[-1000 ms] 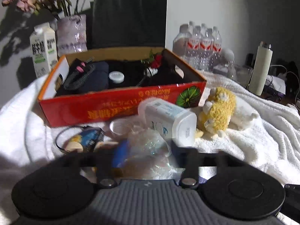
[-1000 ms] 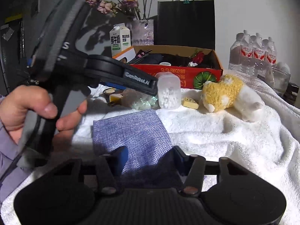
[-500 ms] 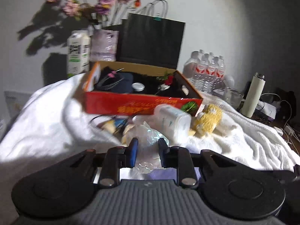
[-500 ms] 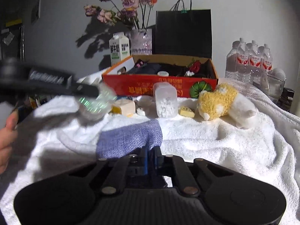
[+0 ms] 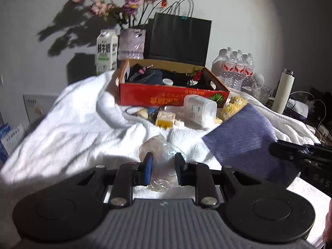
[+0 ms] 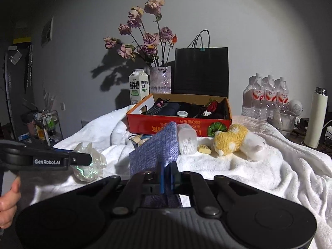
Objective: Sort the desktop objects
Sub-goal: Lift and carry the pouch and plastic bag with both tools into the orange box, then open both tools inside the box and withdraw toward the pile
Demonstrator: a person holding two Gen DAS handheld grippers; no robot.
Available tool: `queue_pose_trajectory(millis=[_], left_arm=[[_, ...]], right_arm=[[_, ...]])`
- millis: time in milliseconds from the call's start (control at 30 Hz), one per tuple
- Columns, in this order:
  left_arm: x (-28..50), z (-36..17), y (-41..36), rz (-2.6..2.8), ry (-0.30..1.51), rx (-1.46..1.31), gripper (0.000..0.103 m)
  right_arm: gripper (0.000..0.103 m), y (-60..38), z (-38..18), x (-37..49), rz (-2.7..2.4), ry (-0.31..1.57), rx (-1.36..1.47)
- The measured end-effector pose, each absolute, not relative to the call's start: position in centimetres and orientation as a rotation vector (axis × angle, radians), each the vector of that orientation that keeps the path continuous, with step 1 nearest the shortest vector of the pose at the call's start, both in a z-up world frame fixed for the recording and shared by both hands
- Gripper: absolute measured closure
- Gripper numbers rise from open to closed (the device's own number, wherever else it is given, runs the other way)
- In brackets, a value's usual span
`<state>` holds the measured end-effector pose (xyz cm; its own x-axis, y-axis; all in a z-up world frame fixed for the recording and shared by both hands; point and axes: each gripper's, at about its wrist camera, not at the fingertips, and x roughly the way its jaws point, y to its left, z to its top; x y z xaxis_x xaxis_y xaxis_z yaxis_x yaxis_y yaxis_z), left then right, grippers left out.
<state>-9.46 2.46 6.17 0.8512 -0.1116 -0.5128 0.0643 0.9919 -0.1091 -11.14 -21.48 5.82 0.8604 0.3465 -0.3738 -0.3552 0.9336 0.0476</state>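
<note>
My left gripper [image 5: 162,162] is shut on a crinkled clear iridescent plastic bag [image 5: 160,151] and holds it above the white towel [image 5: 72,124]; the bag also shows in the right wrist view [image 6: 89,164]. My right gripper [image 6: 167,171] is shut on the edge of a blue-purple cloth pouch [image 6: 157,151], lifted off the towel; it also shows in the left wrist view [image 5: 242,137]. A red cardboard box [image 6: 178,123] with dark items stands behind.
In front of the box lie a clear cotton-swab container [image 6: 187,140], a yellow plush toy [image 6: 234,139] and small yellow packets [image 5: 165,120]. Behind stand a milk carton [image 6: 138,87], flower vase [image 6: 160,79], black paper bag [image 6: 201,70], water bottles [image 6: 265,99] and a white flask [image 6: 316,116].
My left gripper lifted the plastic bag back and away from the clutter. My right gripper closed on the pouch and raised it off the towel.
</note>
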Motion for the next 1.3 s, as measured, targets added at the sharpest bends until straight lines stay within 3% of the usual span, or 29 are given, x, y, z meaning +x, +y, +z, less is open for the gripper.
queue_pose_trajectory(millis=[333, 667, 933, 1067, 1200, 1267, 1300], left_arm=[[-9.3, 6.4, 0.8, -0.112, 0.530, -0.037, 0.080], [-4.4, 9.4, 1.6, -0.144, 0.458, -0.068, 0.080], [8.9, 14.1, 2.0, -0.257, 0.436, -0.071, 0.080], [18.9, 13.2, 0.5, -0.249, 0.554, -0.069, 0.080], [25.3, 10.9, -0.9, -0.223, 0.598, -0.053, 0.079], [27.2, 9.5, -1.2, -0.219, 0.628, -0.033, 0.073], [27.6, 9.1, -1.2, -0.209, 0.640, -0.030, 0.061]], right_arm=[[0.098, -24.2, 5.7, -11.2, 0.325, 0.373, 0.041], [0.098, -24.6, 7.9, -5.8, 0.338, 0.348, 0.047], [0.098, -23.7, 14.0, 6.4, 0.354, 0.257, 0.075], [0.098, -22.0, 14.5, 16.2, 0.322, 0.355, 0.119], [0.098, -20.5, 11.4, 25.1, 0.241, 0.514, 0.125], [0.098, -20.0, 9.4, 28.4, 0.228, 0.627, 0.130], [0.090, -19.8, 8.6, 29.4, 0.211, 0.667, 0.117]])
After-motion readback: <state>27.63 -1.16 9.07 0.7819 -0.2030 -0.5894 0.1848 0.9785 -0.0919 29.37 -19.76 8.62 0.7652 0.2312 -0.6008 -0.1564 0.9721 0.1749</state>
